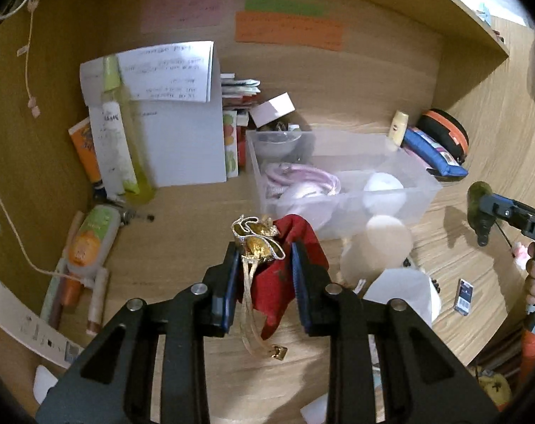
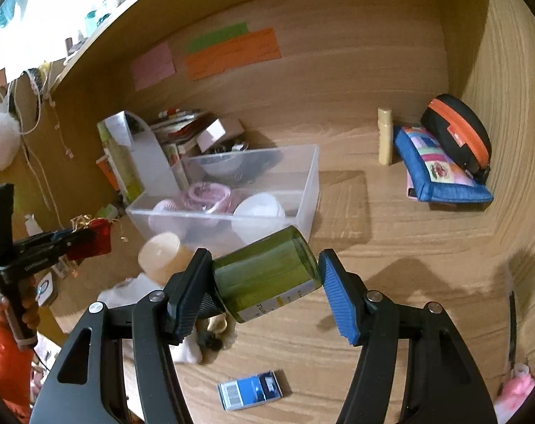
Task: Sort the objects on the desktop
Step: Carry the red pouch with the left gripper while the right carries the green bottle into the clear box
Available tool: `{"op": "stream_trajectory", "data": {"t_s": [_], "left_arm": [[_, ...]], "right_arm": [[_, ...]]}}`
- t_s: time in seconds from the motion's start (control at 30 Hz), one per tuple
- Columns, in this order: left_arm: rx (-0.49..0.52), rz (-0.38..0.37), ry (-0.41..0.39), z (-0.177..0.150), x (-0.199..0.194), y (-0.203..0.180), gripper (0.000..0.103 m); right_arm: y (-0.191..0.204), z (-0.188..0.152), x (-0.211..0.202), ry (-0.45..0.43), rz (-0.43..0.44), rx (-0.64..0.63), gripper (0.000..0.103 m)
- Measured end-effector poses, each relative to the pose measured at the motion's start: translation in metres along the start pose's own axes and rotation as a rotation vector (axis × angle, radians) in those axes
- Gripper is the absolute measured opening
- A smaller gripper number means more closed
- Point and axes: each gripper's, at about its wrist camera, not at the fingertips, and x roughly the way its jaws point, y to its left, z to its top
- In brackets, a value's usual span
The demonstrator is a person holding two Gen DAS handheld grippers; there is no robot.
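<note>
Left wrist view from near left, angled down and right, right wrist view from near right facing left, both close, sharing bin (image 1: 341,190) (image 2: 232,190), desk (image 1: 182,233) (image 2: 391,247)

A: How many grippers? 
B: Two, the left gripper (image 1: 265,251) and the right gripper (image 2: 265,275).

A: Bins? 
B: One clear plastic bin (image 1: 341,190).

A: Bottles? 
B: One green glass bottle (image 2: 267,275).

A: Pouches? 
B: One red pouch (image 1: 285,268), one blue patchwork pouch (image 2: 440,173), and one black case with an orange zip (image 2: 458,130).

A: Candles? 
B: One cream candle (image 2: 161,256).

A: Notes on the back wall? 
B: Three: a pink note (image 2: 153,65), a green note (image 2: 217,39) and an orange note (image 2: 232,54).
</note>
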Motion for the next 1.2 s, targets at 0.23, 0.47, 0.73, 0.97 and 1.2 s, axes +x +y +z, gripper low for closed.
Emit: {"op": "stream_trajectory", "data": {"t_s": [0.23,0.47,0.73,0.97,1.2], "left_arm": [[-0.001,-0.03,-0.053,0.014,-0.004,-0.003,0.028],[-0.024,-0.077,-0.102,0.034,0.0,-0.006,0.028],[-0.034,-0.116,-0.133,0.057,0.014,-0.012,0.028],[-0.046,-0.136,-0.14,0.076,0.037,-0.015,0.028],[-0.075,-0.065,-0.165,0.084,0.075,-0.018,0.03]], "right_arm": [[0.007,0.016,0.008,-0.011,-0.013,-0.017,0.059],[0.021,0.033,0.022,-0.02,-0.002,-0.051,0.059],[0.03,0.047,0.044,-0.015,0.018,-0.062,0.059],[0.035,0.064,0.066,-0.001,0.025,-0.079,0.059],[0.052,0.075,0.097,0.013,0.062,-0.13,0.059]]}}
